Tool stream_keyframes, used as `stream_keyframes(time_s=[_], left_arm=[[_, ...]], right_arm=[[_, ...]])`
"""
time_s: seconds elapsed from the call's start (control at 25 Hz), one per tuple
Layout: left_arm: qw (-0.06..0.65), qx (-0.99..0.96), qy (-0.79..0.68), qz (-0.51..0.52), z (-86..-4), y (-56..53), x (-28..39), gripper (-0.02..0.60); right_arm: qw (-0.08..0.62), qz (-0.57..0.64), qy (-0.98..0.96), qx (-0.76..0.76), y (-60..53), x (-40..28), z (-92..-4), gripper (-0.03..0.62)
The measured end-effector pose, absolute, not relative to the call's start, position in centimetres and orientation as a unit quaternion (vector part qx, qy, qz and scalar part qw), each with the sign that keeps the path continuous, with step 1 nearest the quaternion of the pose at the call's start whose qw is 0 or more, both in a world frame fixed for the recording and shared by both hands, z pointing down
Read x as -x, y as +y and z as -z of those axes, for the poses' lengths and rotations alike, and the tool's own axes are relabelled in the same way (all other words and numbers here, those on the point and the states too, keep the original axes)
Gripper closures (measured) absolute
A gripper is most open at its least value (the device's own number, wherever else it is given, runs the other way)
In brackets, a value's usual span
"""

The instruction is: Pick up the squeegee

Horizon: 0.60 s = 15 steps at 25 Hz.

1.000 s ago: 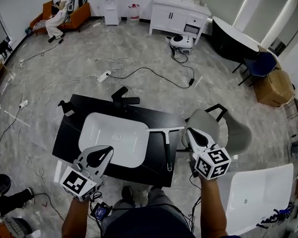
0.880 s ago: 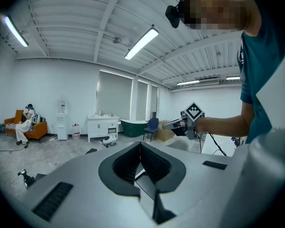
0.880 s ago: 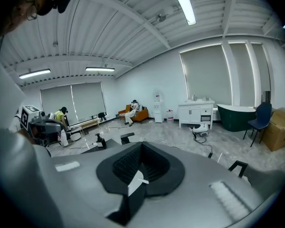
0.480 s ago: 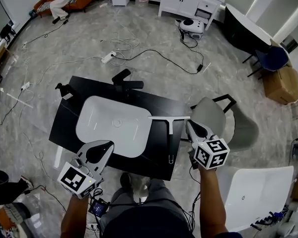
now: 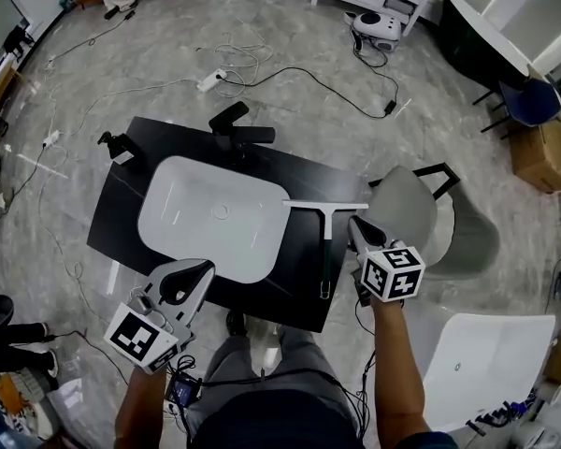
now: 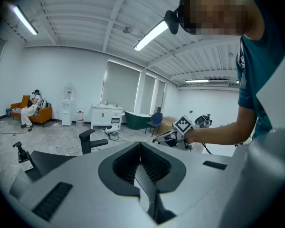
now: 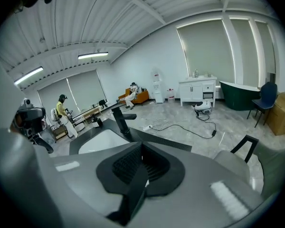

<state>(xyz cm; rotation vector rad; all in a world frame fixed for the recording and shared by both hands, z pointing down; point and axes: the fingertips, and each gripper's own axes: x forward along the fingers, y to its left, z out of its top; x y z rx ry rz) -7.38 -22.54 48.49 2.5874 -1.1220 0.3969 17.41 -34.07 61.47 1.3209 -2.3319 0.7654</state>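
Observation:
The squeegee (image 5: 324, 204) lies on the black counter (image 5: 122, 209), its pale blade across the sink's right end and its dark handle running toward me. My right gripper (image 5: 354, 224) hovers just right of the handle, jaws shut and empty; the right gripper view (image 7: 142, 146) shows them meeting in a line, the squeegee hidden below. My left gripper (image 5: 198, 270) hangs over the counter's near edge by the sink, shut with nothing in it, and its jaws (image 6: 140, 144) are closed in the left gripper view.
A white sink basin (image 5: 215, 215) is set in the counter, with a black faucet (image 5: 238, 129) behind it. A grey chair (image 5: 407, 209) stands right of the counter and a white slab (image 5: 486, 363) at lower right. Cables trail on the floor.
Both grippers have sunk toward the counter. The right one has come closer beside the squeegee handle. Both stay shut.

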Motion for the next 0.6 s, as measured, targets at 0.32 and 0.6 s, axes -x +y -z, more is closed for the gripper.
stream_keyframes(time_s=[0.32,0.6], left_arm=[[0.168,-0.894,-0.389,-0.144,-51.5,-23.1,6.8,0.575],[0.176,-0.895,-0.386,-0.139,-53.7,-23.8,6.4,0.575]], right_arm=[[0.208,-0.303,-0.811,-0.456,-35.1,-17.1,-67.9,0.557],[0.227,-0.330,-0.802,-0.443,-35.4,-16.8,-72.7,0.482]])
